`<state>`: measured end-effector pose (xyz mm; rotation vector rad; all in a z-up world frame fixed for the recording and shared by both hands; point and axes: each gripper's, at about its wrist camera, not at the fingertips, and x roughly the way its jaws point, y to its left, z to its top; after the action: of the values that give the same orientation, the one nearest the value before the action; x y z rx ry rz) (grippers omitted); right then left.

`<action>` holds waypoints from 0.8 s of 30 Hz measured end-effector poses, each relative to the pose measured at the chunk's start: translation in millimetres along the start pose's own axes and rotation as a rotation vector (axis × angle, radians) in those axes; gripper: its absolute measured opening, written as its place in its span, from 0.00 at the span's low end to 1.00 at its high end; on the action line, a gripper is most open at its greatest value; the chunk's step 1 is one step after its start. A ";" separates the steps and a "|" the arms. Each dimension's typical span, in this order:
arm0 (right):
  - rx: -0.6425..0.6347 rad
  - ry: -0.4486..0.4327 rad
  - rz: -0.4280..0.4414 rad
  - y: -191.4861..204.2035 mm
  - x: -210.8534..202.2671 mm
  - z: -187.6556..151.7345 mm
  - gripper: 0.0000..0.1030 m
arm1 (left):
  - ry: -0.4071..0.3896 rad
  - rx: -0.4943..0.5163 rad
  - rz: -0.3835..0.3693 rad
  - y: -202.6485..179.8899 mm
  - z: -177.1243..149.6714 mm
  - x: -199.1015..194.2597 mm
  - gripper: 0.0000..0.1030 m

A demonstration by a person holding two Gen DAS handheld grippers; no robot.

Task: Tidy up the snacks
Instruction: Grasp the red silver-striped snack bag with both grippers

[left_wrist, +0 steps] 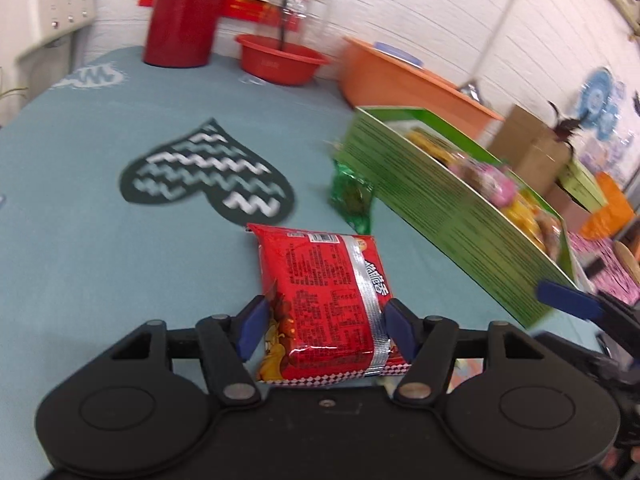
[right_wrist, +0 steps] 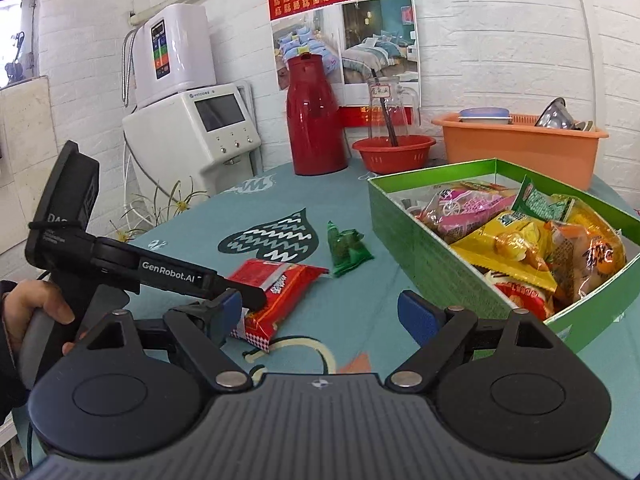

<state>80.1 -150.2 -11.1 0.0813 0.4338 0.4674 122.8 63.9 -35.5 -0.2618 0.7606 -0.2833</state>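
The red packet lies flat on the cloth, bracketed by the left gripper — its pads at the packet's sides, whether pressing cannot be told. A squarer, deeper bite would be safest before lifting. Ahead and right sits the green box; the right gripper is held open, empty.

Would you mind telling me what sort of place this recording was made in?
Most likely a home kitchen or dining corner: a red thermos and dish-filled orange basin on a cloth-covered table, a water dispenser by the white brick wall.
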 end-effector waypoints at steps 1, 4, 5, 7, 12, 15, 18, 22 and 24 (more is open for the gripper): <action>0.000 0.013 0.006 1.0 -0.1 -2.9 1.00 | 0.001 -0.013 -0.014 -1.6 -3.9 -3.5 0.84; 0.016 0.049 0.040 3.0 1.6 -9.0 1.00 | -0.016 -0.097 -0.070 5.9 -9.4 -13.8 0.87; 0.028 0.058 0.053 3.8 3.2 -10.5 1.00 | -0.023 -0.127 -0.082 9.6 -9.1 -16.9 0.87; 0.052 0.079 0.080 5.9 8.0 -11.7 1.00 | -0.029 -0.154 -0.086 14.1 -8.4 -20.9 0.84; 0.071 0.107 0.105 15.0 21.7 -11.3 1.00 | -0.018 -0.158 -0.095 19.2 -8.8 -21.7 0.69; 0.099 0.115 0.095 16.4 29.8 -8.8 1.00 | -0.015 -0.151 -0.104 19.7 -8.8 -21.0 0.68; 0.123 0.120 0.094 17.1 35.9 -7.5 1.00 | -0.008 -0.142 -0.111 21.3 -8.7 -20.4 0.68; 0.135 0.129 0.094 19.0 43.1 -6.9 1.00 | 0.009 -0.146 -0.135 24.6 -6.1 -19.2 0.63; 0.148 0.136 0.098 18.9 47.4 -7.1 0.98 | 0.015 -0.142 -0.137 25.0 -4.8 -17.4 0.61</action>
<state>107.2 -112.1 -32.6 0.2154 0.5995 0.5384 111.4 92.5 -36.1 -0.4470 0.7802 -0.3613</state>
